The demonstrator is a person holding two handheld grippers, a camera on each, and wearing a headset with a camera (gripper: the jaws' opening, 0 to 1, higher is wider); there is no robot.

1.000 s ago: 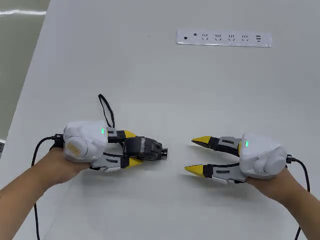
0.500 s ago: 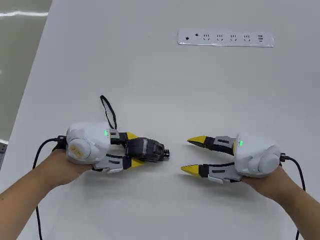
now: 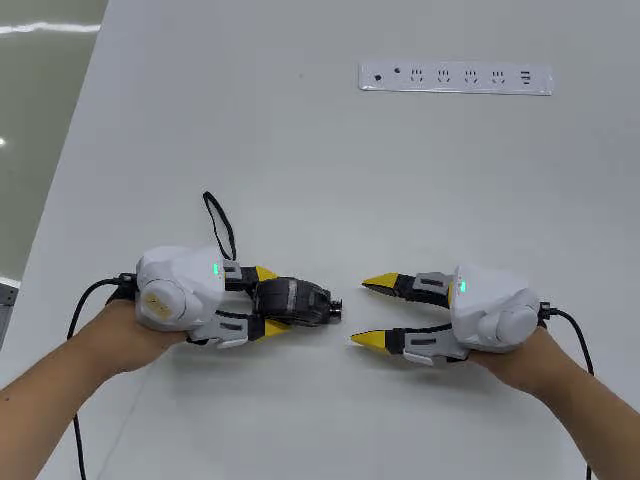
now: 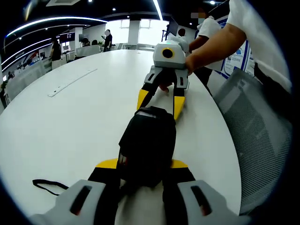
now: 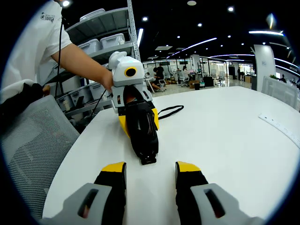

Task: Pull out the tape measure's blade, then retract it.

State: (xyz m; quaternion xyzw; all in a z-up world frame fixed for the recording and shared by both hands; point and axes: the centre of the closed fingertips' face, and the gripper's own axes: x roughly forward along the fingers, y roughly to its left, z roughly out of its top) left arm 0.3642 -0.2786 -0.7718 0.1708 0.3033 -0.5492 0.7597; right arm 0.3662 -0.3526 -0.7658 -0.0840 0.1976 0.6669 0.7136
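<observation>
On the bench (image 3: 300, 150), the tape measure (image 3: 293, 300) is being gripped between the fingers of the left gripper (image 3: 270, 299); the right gripper (image 3: 362, 312), fingers spread, is being held near the blade tip (image 3: 336, 304), which is probably best pinched squarely.

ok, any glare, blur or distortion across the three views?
Head view: sharp, evenly lit, only faint shadows on the white table. Left gripper view: heavy fisheye bend, windows blown out, tape measure dark with little detail. Right gripper view: same bend, ceiling lights flare, tape measure crisp.
</observation>
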